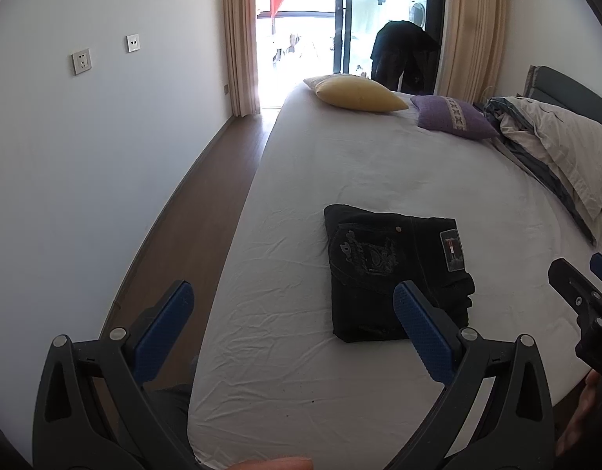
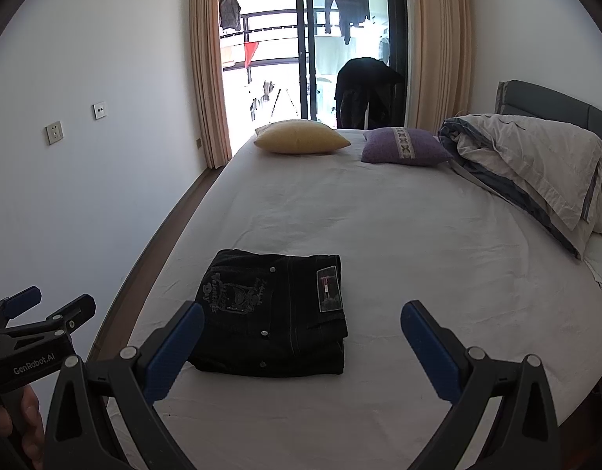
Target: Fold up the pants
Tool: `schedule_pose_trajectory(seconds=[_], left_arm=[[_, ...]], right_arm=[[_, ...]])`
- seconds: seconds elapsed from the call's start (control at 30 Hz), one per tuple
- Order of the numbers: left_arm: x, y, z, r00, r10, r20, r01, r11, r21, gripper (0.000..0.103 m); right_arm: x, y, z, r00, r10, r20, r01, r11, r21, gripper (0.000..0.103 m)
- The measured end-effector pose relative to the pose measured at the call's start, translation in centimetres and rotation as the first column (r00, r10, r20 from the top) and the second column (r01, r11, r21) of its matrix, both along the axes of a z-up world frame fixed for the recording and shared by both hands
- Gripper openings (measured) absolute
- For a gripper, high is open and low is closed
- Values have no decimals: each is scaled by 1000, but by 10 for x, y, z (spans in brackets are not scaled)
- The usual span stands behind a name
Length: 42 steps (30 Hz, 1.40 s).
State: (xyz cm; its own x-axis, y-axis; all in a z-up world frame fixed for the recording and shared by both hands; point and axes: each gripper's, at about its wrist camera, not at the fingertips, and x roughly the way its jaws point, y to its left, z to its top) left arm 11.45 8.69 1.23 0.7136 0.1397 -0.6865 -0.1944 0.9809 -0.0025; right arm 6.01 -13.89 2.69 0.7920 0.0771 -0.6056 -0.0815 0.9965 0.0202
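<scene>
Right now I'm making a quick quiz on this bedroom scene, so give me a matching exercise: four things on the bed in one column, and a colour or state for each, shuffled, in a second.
Things:
1. pants
2. far-left cushion
3. patterned cushion
4. bedding by the headboard

Colour or state:
A. purple, with a pale band
B. black, folded into a compact stack on the sheet
C. crumpled in a heap
D. yellow

Pairs: 1-B, 2-D, 3-A, 4-C
</scene>
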Motion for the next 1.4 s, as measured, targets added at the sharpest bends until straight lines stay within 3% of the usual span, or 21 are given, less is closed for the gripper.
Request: schedule_pose_trajectory(seconds=[1.4], left_arm=[[3, 0, -3, 1000, 1, -7, -1, 1000, 0, 103]], right_arm=[[-6, 5, -8, 1000, 2, -11, -2, 1000, -1, 103]])
